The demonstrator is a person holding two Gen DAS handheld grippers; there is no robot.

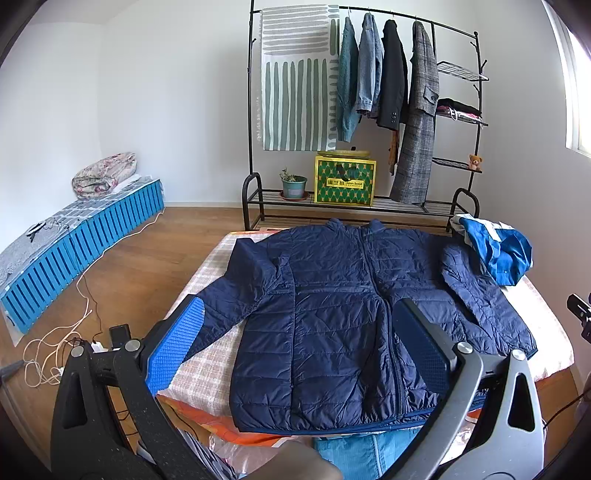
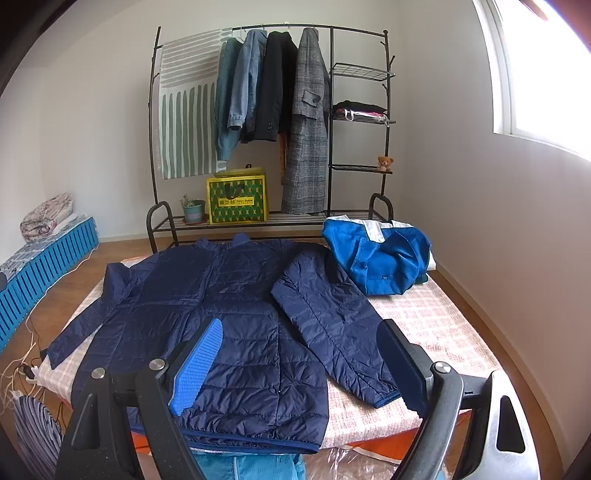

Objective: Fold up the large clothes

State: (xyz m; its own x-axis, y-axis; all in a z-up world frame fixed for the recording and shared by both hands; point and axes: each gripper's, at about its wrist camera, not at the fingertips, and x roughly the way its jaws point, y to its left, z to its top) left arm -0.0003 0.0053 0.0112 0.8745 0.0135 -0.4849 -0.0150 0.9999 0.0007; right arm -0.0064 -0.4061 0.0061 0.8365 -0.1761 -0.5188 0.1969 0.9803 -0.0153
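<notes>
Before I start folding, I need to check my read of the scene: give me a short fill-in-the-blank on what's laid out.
1. The navy puffer jacket lies spread flat with its front zipper ____.
2. The crumpled garment beside its collar end is blue and ____.
3. The left gripper and the right gripper both have their fingers ____.

Missing words: closed; white; open

Against the wall, a rack [image 2: 273, 29] with hung coats [image 2: 308, 122], striped cloth [image 2: 184, 129], teddy [image 2: 385, 163]; below, yellow box [image 2: 237, 201] beside plant [image 2: 194, 210]. Left, blue crates [image 1: 85, 243] bearing a quilt [image 1: 105, 175].
</notes>
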